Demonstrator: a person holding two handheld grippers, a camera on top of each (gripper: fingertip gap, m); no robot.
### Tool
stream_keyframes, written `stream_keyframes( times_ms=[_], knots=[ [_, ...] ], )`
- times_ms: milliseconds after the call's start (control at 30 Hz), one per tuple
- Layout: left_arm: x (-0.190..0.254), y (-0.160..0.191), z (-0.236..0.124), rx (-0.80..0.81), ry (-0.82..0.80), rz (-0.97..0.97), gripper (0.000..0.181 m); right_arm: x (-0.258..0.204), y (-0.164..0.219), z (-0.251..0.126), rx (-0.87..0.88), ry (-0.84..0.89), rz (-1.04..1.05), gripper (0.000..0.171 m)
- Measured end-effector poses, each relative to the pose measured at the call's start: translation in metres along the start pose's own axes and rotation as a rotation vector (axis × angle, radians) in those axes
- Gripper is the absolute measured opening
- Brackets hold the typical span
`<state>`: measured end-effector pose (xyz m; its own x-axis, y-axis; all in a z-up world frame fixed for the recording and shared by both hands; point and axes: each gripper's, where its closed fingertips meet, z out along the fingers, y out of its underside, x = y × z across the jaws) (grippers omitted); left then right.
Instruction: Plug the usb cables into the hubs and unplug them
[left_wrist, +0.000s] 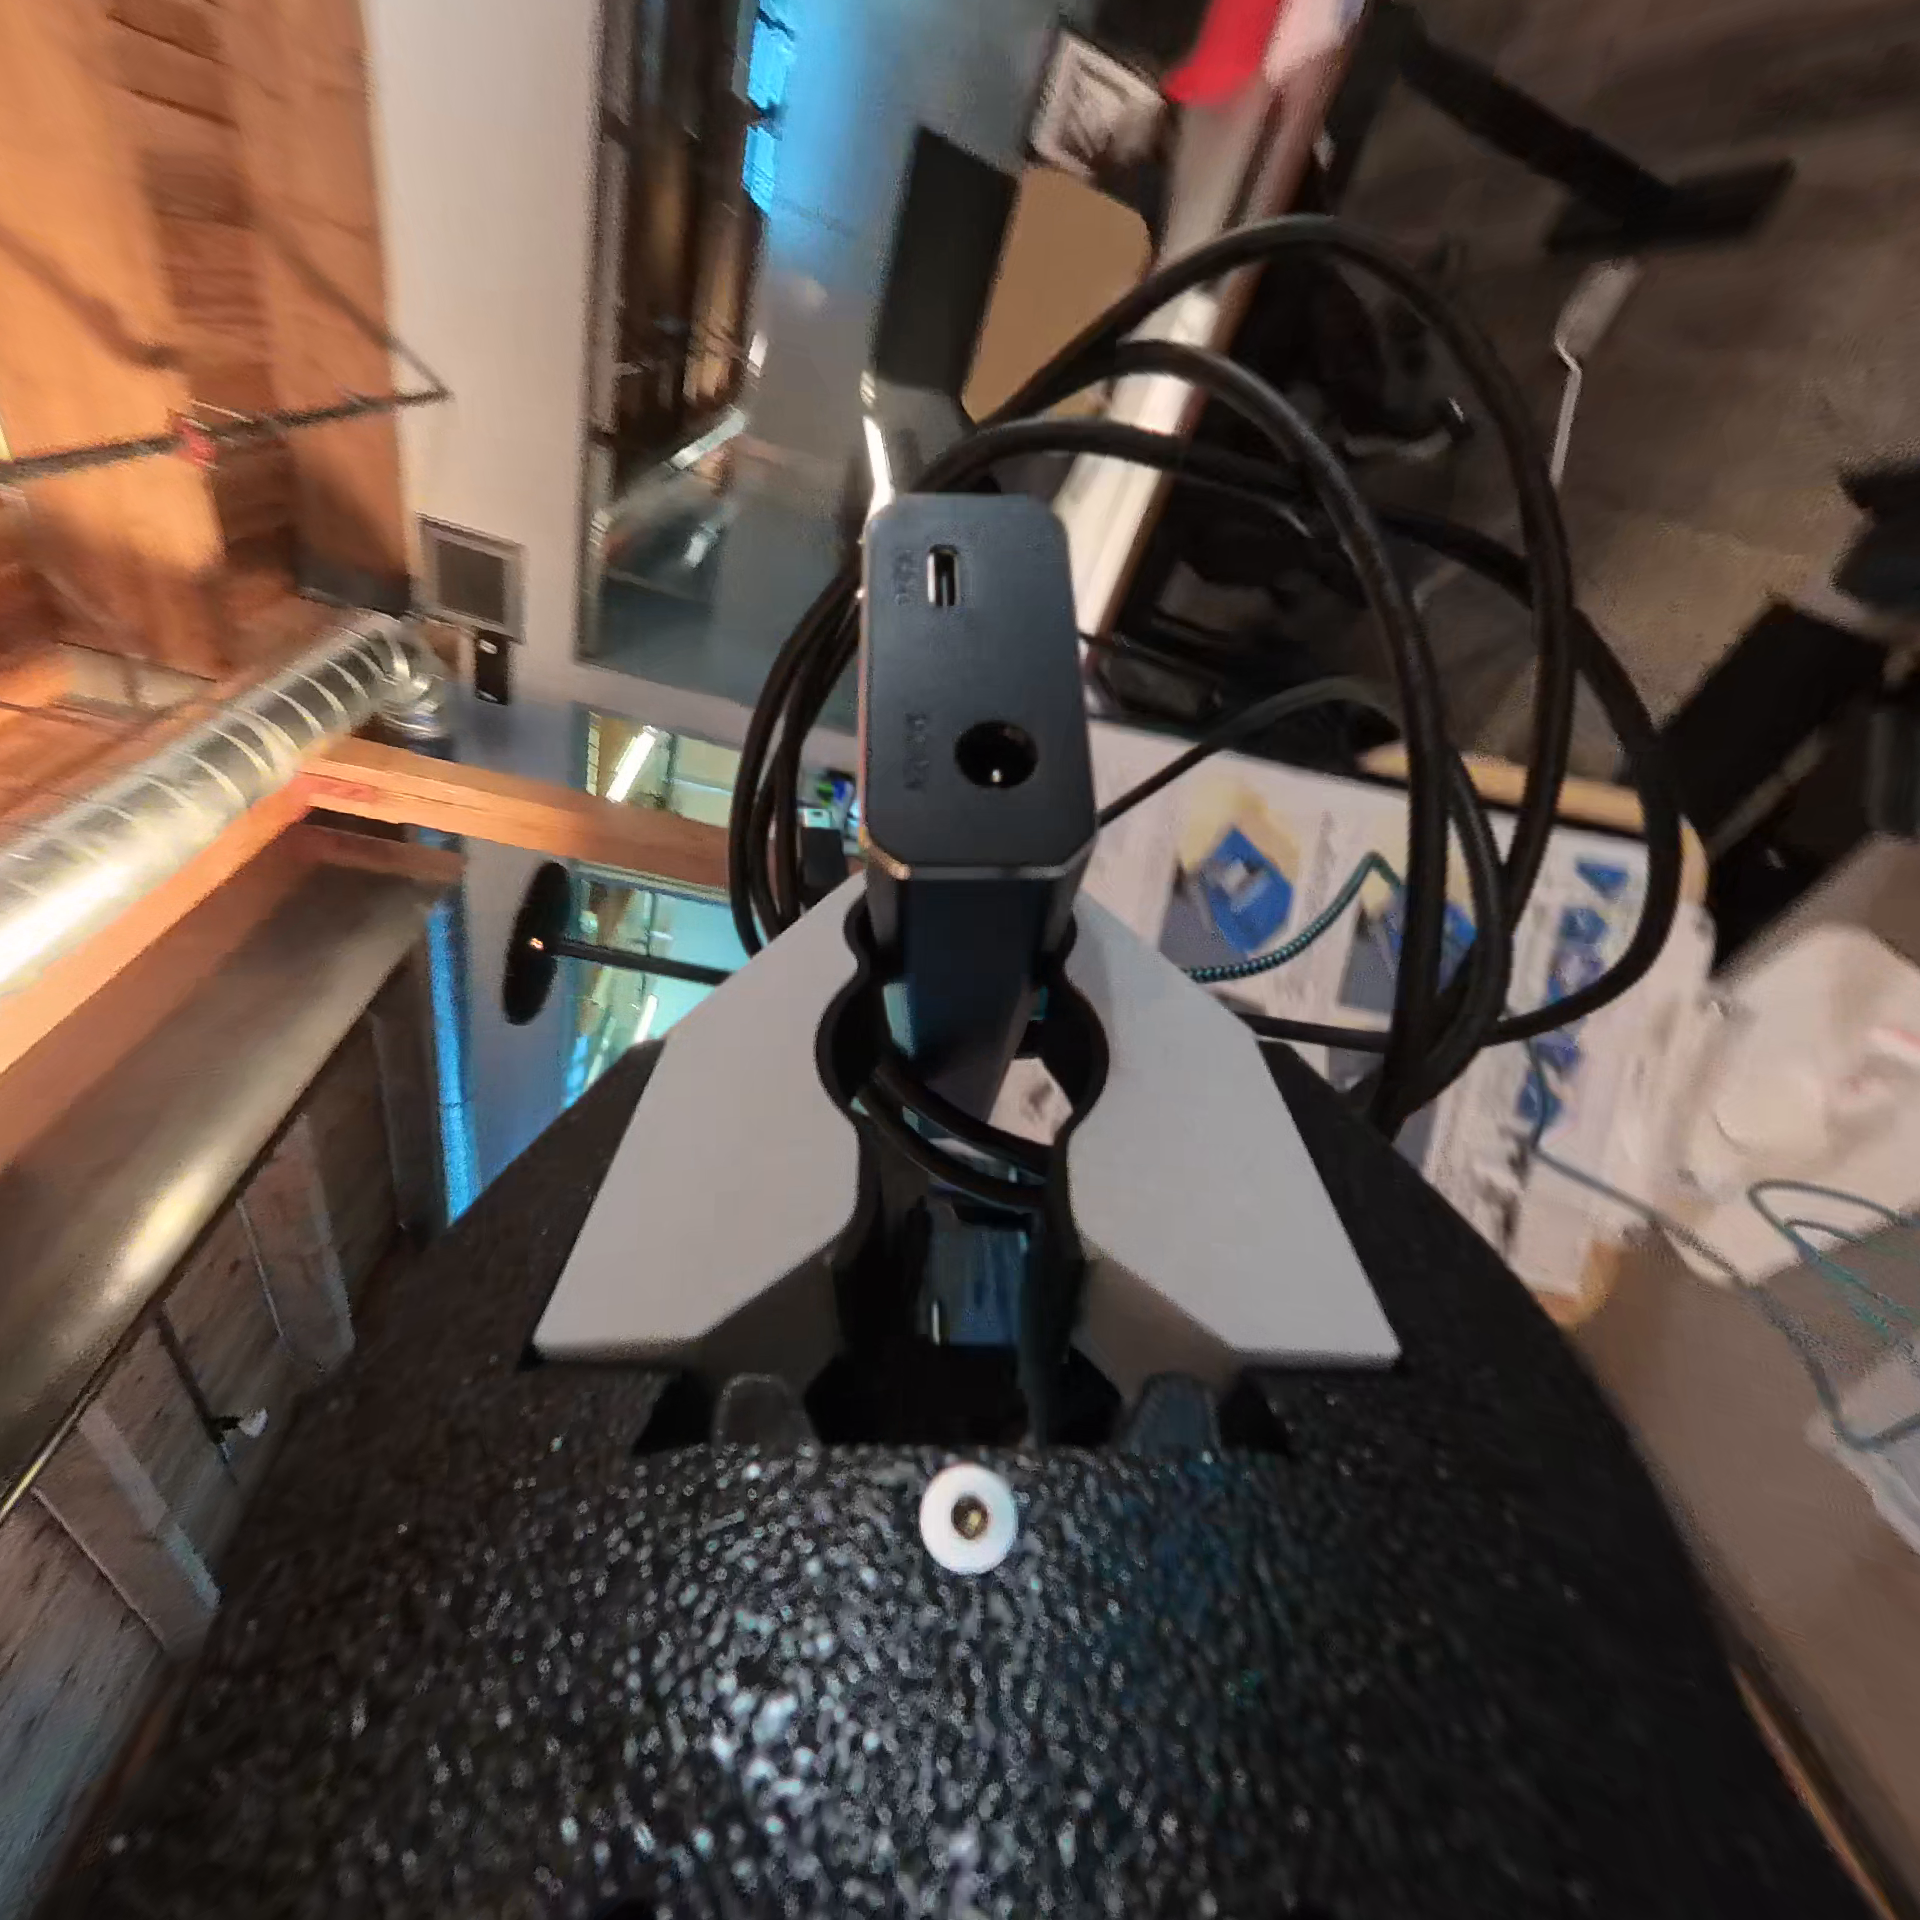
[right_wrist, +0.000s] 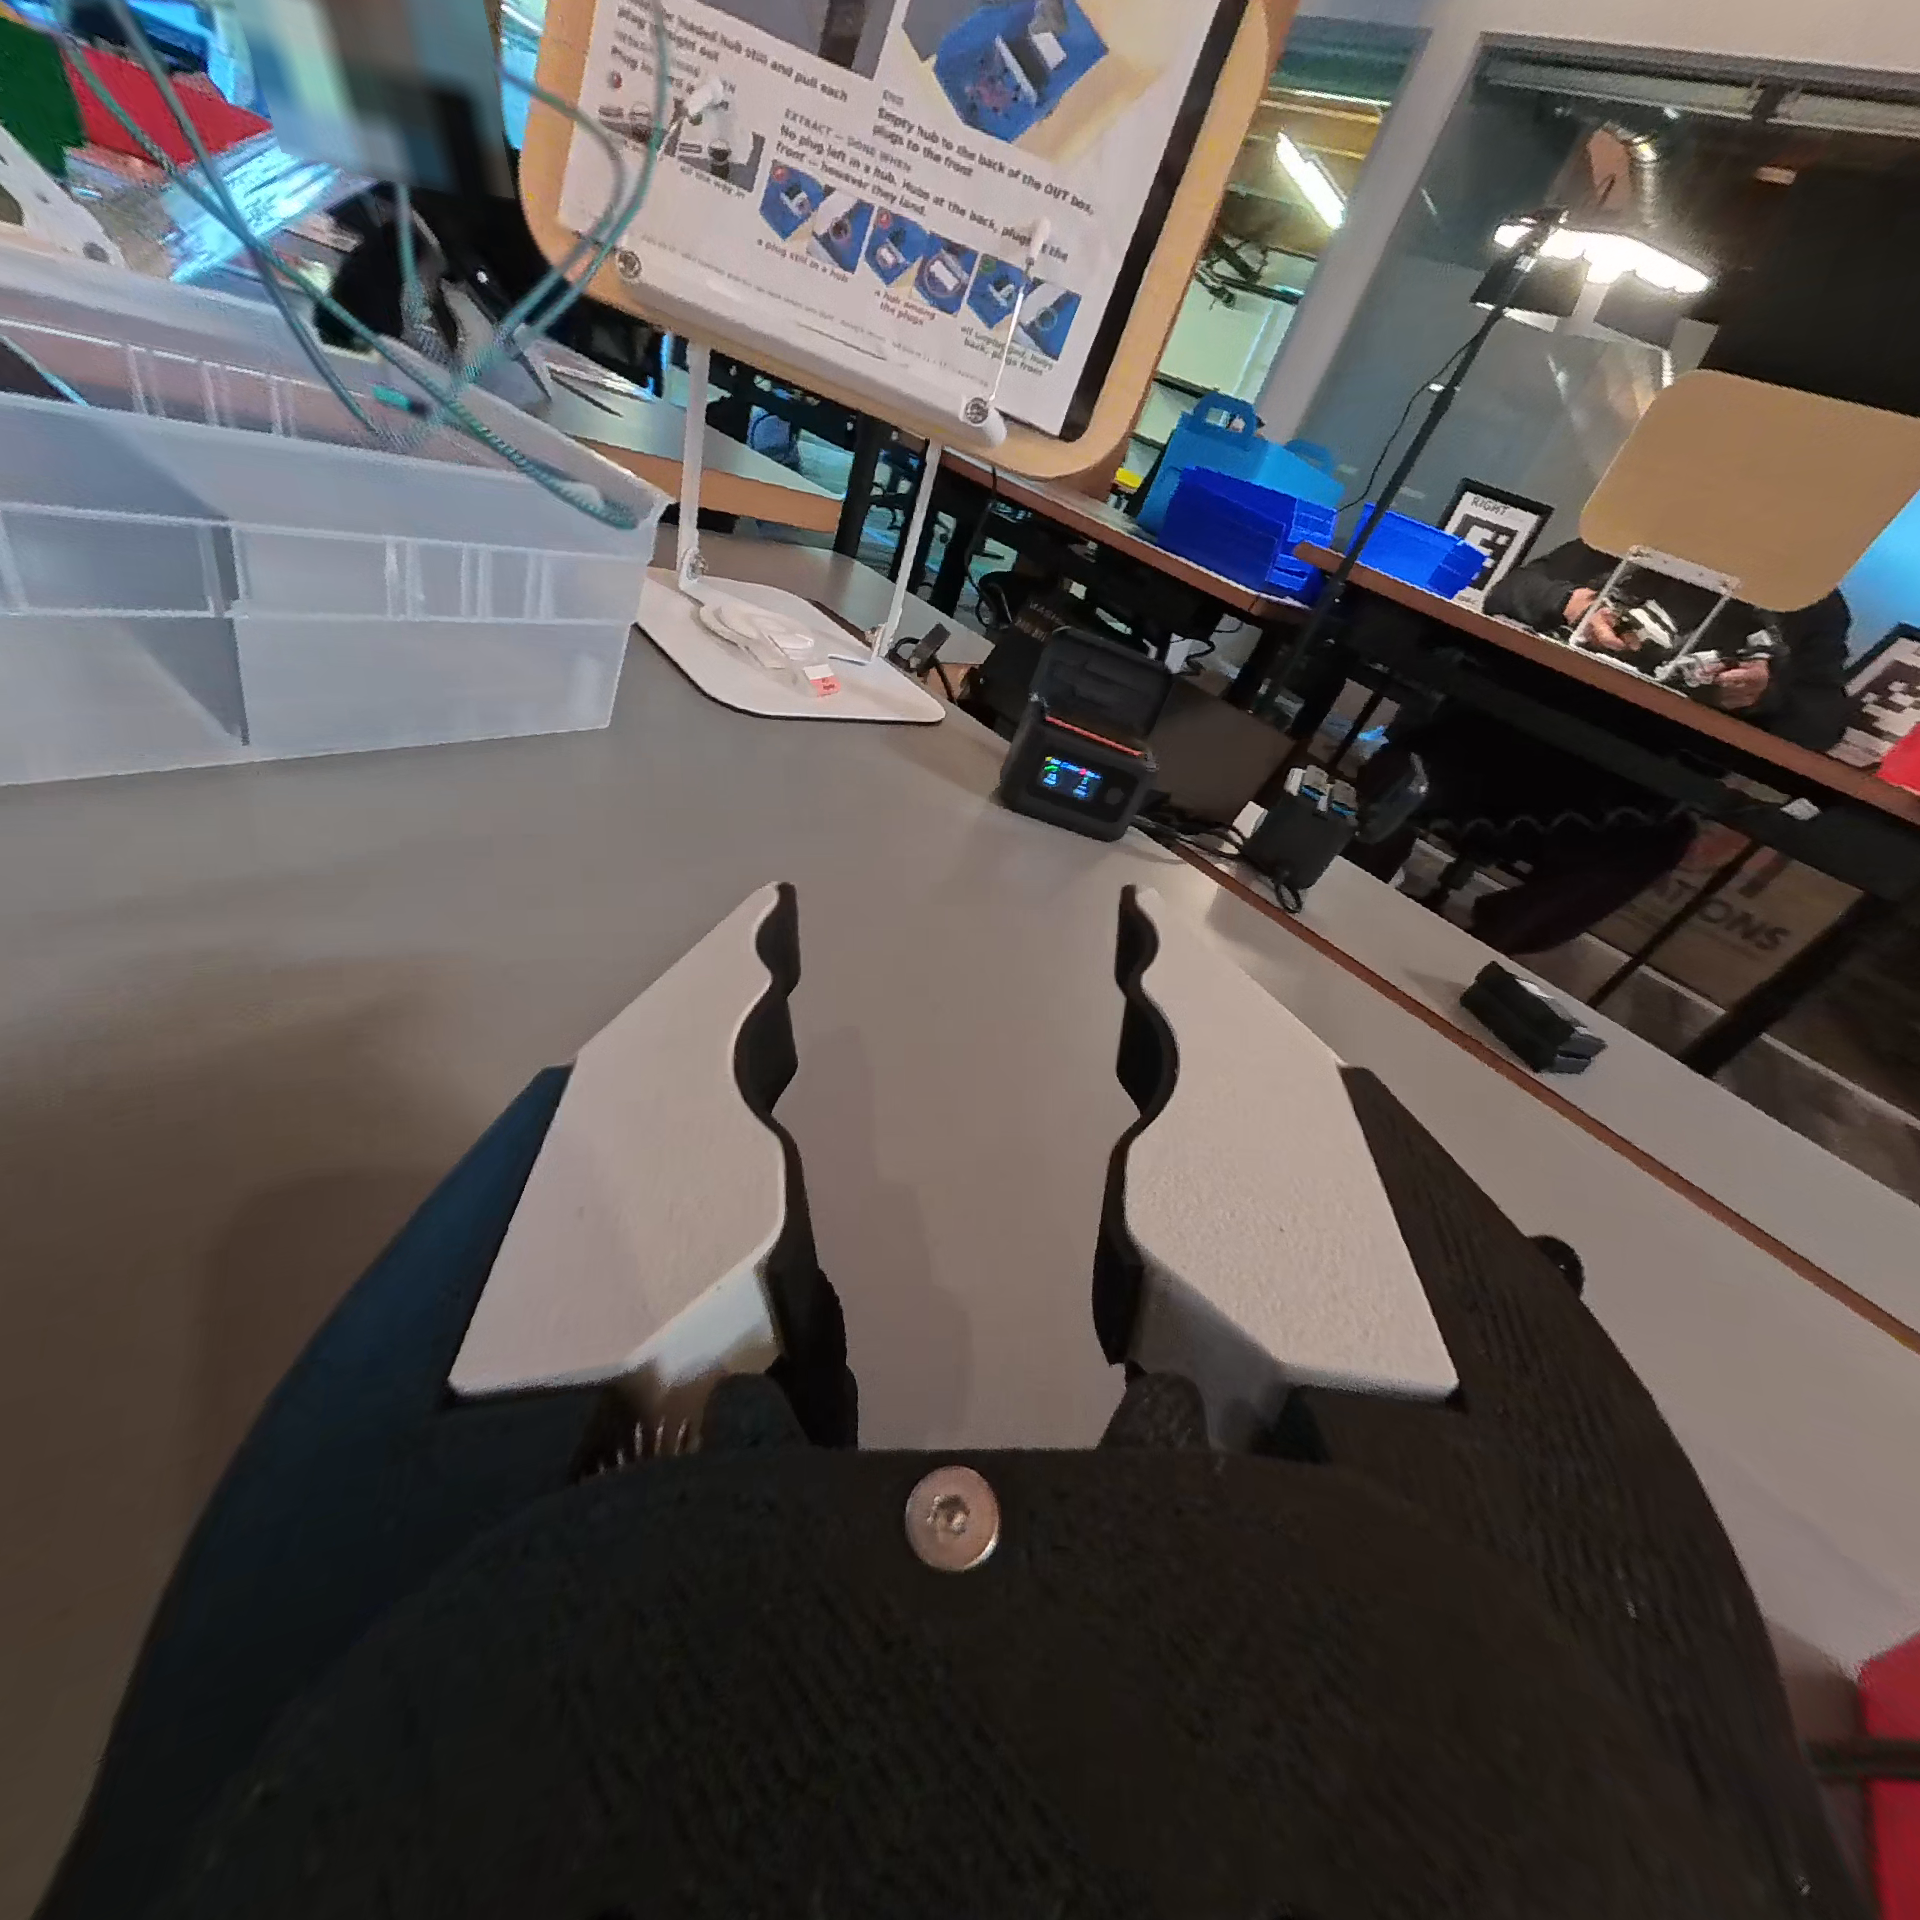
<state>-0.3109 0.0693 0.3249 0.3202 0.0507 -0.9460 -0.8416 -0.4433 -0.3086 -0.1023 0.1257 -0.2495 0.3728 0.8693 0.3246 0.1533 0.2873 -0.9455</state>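
Hub lifted, cables dangling

The left gripper (left_wrist: 961, 997) clenches the black hub (left_wrist: 971, 707) at frame centre, end ports exposed for access, its cables (left_wrist: 1455, 665) looping right; the right gripper (right_wrist: 958, 1049) hovers released over the table (right_wrist: 312, 987).

one hub (left_wrist: 975, 707), one clear bin (right_wrist: 312, 582), two tools (left_wrist: 961, 935) (right_wrist: 956, 935)

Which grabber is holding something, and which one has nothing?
The left gripper is shut on the black hub, with black cables looping round it. The right gripper is open, with only the grey table between its fingers.
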Motion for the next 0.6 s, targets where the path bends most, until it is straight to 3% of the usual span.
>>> stream_keyframes(
  times_ms=[133,233,400,600],
  knots=[
    [-0.024,-0.080,-0.006,0.087,-0.046,-0.078,0.025,0.013,-0.009,-0.007,0.034,0.056,0.002,0.061],
    [0.000,-0.122,0.000,0.127,0.086,-0.236,0.025,0.035,-0.036,-0.027,0.156,0.177,-0.034,0.068],
    [0.113,-0.154,0.035,0.183,0.447,-0.292,0.025,0.068,-0.076,-0.071,0.325,0.379,-0.076,0.068],
    [0.289,-0.117,0.086,0.076,0.773,-0.265,0.025,0.087,-0.090,-0.096,0.410,0.448,-0.024,0.068]
  ],
)
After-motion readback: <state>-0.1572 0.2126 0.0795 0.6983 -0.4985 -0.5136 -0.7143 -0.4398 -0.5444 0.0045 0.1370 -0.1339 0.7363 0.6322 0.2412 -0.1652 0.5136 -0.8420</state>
